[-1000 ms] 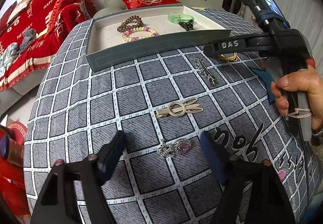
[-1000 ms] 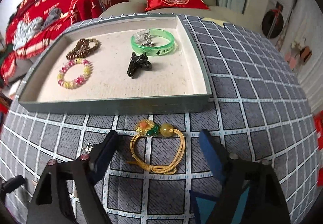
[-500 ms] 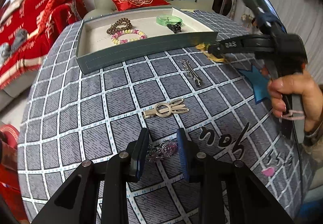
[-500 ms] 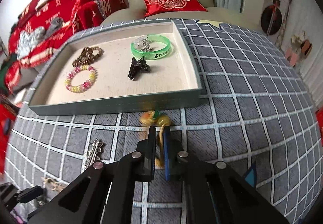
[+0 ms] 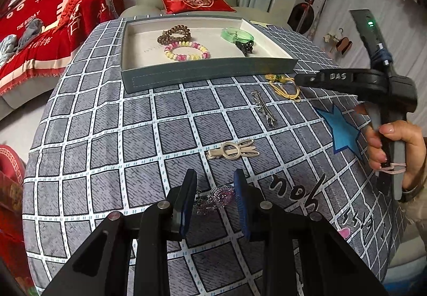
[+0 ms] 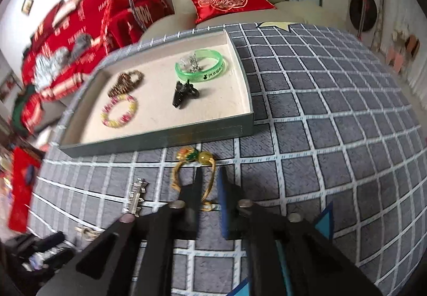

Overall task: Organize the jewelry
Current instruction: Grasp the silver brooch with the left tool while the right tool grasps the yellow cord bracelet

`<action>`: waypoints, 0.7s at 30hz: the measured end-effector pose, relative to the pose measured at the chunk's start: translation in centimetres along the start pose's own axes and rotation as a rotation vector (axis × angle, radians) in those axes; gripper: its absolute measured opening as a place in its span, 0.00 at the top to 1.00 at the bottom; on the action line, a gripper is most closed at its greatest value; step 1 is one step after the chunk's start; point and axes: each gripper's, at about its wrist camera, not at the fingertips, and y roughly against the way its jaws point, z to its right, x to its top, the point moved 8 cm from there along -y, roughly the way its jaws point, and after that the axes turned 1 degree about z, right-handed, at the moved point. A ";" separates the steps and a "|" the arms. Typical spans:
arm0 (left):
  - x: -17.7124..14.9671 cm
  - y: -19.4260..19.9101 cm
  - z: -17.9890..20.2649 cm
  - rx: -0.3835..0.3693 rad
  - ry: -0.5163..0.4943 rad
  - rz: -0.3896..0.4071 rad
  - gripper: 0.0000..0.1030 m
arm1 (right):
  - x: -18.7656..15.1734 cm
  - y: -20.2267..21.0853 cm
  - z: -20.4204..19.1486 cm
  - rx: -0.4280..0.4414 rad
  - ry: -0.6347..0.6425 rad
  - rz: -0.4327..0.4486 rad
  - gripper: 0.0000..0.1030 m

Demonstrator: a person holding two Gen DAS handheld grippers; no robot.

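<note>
Far left on my left wrist view I see a red blanket (image 5: 53,23) draped over the sofa with white lettering; I can read "HAPPY" and part of "BIRTHDAY", the rest too folded to make out. Moving right, the grey-green tray (image 5: 208,73) sits on the grid-patterned tablecloth (image 5: 106,135) and holds a brown coil hair tie (image 5: 174,34), a pink-and-yellow bead bracelet (image 5: 186,52), a green bangle (image 5: 237,34) and a black claw clip (image 5: 245,46). The bangle carries dark printed characters on its wall, visible in my right wrist view but too small to read. Below the tray, my left gripper (image 5: 214,198) has its jaws drawn close around a pink-stoned silver brooch (image 5: 216,199) on the cloth, with a small gap showing at each pad, so I cannot tell whether it truly grips. Just beyond it lies a beige rabbit-shaped clip (image 5: 232,152), and farther up a silver bar clip (image 5: 263,107). Right of that, the yellow cord bracelet (image 6: 193,175) with an orange flower and bead lies just in front of the tray wall — my right gripper (image 6: 209,189) is nearly closed, with one side of the cord loop running between its fingers, still on the cloth. Its finger reads "DAS" in the left view. Dark handwritten script — illegible to me — marks the cloth near a blue star (image 5: 343,130).
</note>
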 end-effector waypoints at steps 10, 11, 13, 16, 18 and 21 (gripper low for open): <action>0.2 0.1 -0.1 0.004 0.005 0.001 0.56 | 0.6 -3.2 -2.2 -0.069 0.119 -0.004 0.42; 0.2 0.2 -0.2 0.004 0.005 0.000 0.56 | 0.6 -3.2 -2.3 -0.084 0.129 0.003 0.49; 0.2 0.3 -0.3 0.006 0.006 0.003 0.56 | 0.5 -3.0 -2.5 -0.079 0.132 0.001 0.73; 0.4 0.2 -0.5 0.005 0.011 0.006 0.56 | 0.3 -2.7 -2.3 -0.071 0.112 -0.007 0.97; 0.4 0.2 -0.6 0.004 0.017 0.008 0.56 | 0.3 -2.2 -1.7 -0.050 0.070 -0.001 0.98; 0.5 0.3 -0.8 0.002 0.020 0.010 0.56 | 0.3 -1.4 -1.1 -0.015 0.012 0.010 0.98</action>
